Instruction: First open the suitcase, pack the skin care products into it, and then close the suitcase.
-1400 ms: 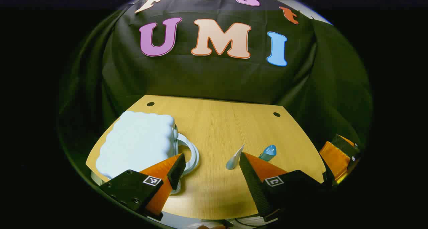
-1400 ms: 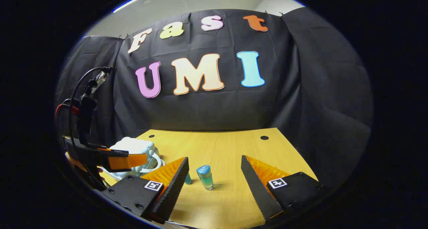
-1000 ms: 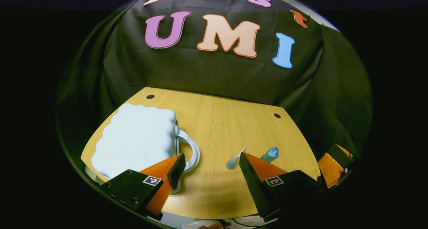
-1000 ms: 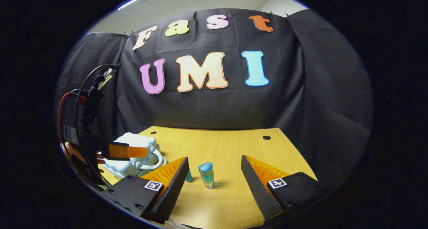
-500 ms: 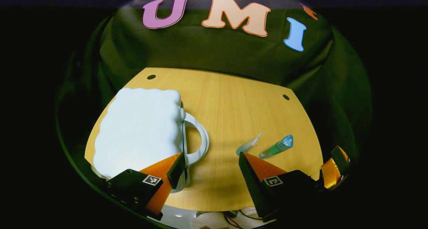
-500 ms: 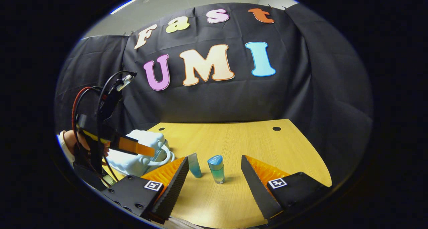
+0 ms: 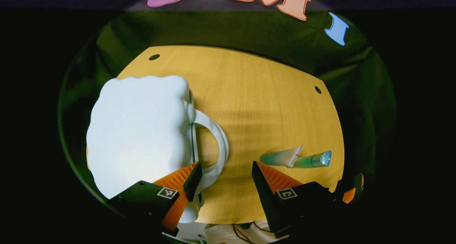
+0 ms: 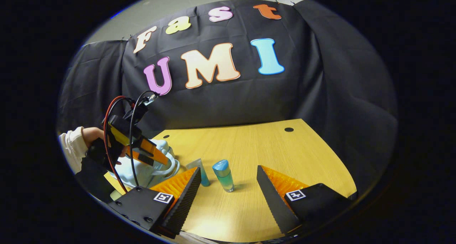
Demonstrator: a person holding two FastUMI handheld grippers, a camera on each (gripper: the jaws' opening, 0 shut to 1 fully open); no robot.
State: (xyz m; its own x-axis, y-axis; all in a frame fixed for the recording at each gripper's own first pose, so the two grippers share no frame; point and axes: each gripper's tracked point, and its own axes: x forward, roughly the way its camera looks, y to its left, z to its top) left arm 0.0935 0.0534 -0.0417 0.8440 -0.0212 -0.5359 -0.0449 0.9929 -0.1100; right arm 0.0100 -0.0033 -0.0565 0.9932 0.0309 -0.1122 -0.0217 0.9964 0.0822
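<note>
The pale blue cloud-shaped suitcase (image 7: 139, 130) lies closed and flat on the wooden table (image 7: 263, 94), its white handle (image 7: 217, 144) pointing right. My left gripper (image 7: 225, 167) hovers open just above that handle, tilted steeply down, nothing between its fingers. A teal tube (image 7: 281, 158) and a blue-capped bottle (image 7: 317, 160) stand to the right. In the right gripper view my right gripper (image 8: 228, 170) stands open near the table's front edge, with the bottle (image 8: 223, 174) upright just beyond its fingertips and the tube (image 8: 201, 169) behind its left finger. The suitcase (image 8: 146, 171) sits at the left under the left gripper (image 8: 151, 152).
A hand in a white sleeve (image 8: 76, 140) holds the left gripper, with red and black cables looping over it. The table (image 8: 270, 155) has two small round holes near its far edge. The other gripper's orange finger (image 7: 351, 192) peeks in at the far right.
My left gripper has pitched downward and moved forward over the suitcase handle, so the table is seen from higher up. The right gripper has barely shifted; both stay open.
</note>
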